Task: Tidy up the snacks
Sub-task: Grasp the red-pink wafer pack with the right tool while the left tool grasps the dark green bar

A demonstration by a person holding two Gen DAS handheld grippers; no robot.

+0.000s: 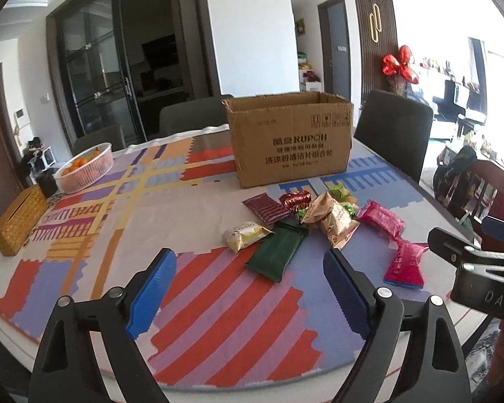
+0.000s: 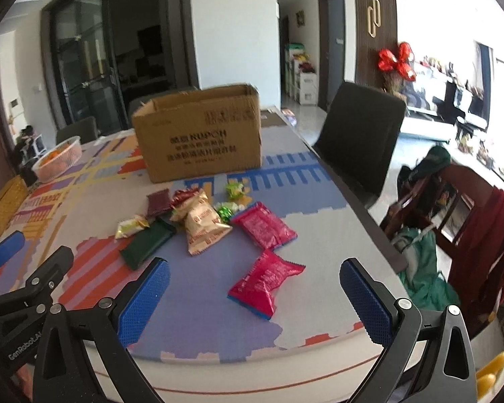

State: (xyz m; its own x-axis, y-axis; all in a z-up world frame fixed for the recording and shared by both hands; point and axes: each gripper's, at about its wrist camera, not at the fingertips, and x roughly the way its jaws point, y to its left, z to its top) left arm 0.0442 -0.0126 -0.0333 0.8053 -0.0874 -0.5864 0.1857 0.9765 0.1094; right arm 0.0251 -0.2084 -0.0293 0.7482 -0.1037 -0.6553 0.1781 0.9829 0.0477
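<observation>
Several snack packets lie on the patterned tablecloth in front of an open cardboard box (image 1: 289,137) (image 2: 198,131). Among them are a dark green pack (image 1: 277,252) (image 2: 148,243), a tan chip bag (image 1: 334,220) (image 2: 203,223), a near pink pack (image 1: 405,265) (image 2: 263,282), a far pink pack (image 1: 381,220) (image 2: 265,226), a maroon pack (image 1: 265,208) (image 2: 158,203) and a pale yellow-green pack (image 1: 245,236) (image 2: 131,226). My left gripper (image 1: 250,265) is open and empty, short of the green pack. My right gripper (image 2: 255,277) is open and empty, around the near pink pack's position but above it.
A white basket of oranges (image 1: 84,168) (image 2: 58,159) and a woven yellow box (image 1: 18,225) (image 2: 3,206) stand at the table's left. Dark chairs (image 1: 393,131) (image 2: 359,137) stand at the far and right sides. A chair with red cloth (image 2: 480,245) is off the right edge.
</observation>
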